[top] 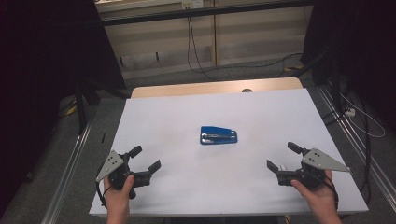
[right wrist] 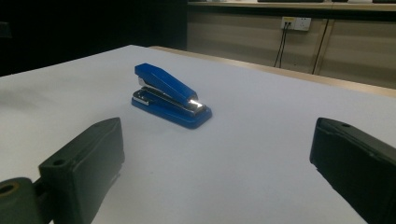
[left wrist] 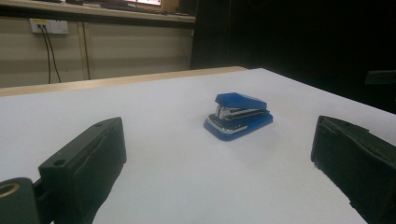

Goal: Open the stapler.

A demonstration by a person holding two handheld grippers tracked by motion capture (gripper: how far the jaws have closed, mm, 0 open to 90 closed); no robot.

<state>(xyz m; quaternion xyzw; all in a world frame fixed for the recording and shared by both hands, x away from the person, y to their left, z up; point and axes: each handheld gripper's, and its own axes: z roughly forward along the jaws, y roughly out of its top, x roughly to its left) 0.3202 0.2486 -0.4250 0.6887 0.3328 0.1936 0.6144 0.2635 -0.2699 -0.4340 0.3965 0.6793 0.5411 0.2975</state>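
A blue stapler [top: 218,135] with a metal magazine lies near the middle of the white table [top: 187,112]. My left gripper [top: 144,158] is held at the near left, open, jaws wide apart with nothing between them. My right gripper [top: 284,156] is held at the near right, also open and empty. Both point inward toward the stapler and stand well short of it. In the left gripper view the stapler [left wrist: 238,115] sits ahead between the two jaws; in the right gripper view the stapler [right wrist: 169,95] lies ahead and to the left.
A strip of wooden tabletop [top: 215,87] shows beyond the white sheet at the far edge. Cables [top: 194,46] hang from a wall socket behind. Metal rails [top: 70,158] run along the floor on both sides of the table.
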